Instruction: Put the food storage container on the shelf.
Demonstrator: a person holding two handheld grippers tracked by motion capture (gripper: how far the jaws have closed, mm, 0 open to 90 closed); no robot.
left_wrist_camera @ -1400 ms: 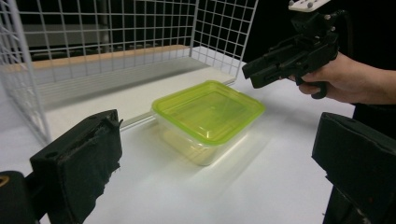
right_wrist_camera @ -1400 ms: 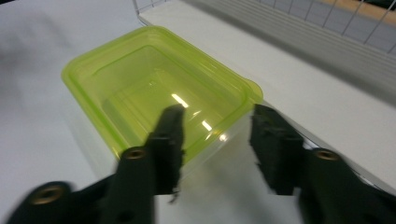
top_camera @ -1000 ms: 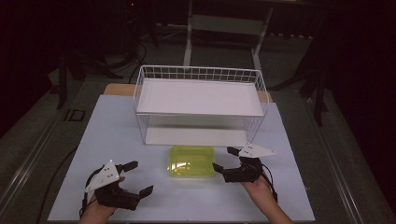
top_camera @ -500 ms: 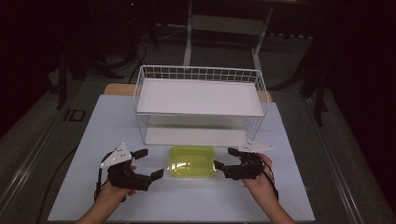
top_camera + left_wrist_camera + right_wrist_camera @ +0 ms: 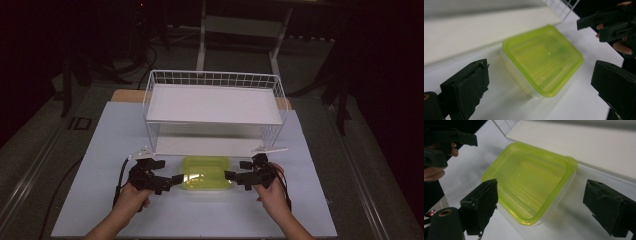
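white table (image 5: 110, 150), wire basket (image 5: 215, 80) from above; up close, spread tongs flanking lime-lidded container (image 5: 544, 60)

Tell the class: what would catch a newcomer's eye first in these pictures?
The bright yellow-green lidded container stands out, lying on the white table in front of the white wire rack. The left gripper and right gripper flank its two ends, jaws open.

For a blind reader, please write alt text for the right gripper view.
A yellow-green lidded box lies on a white table between the two open black jaws of the right hand-held gripper. The left hand-held gripper, held in a hand, is beyond it at upper left.
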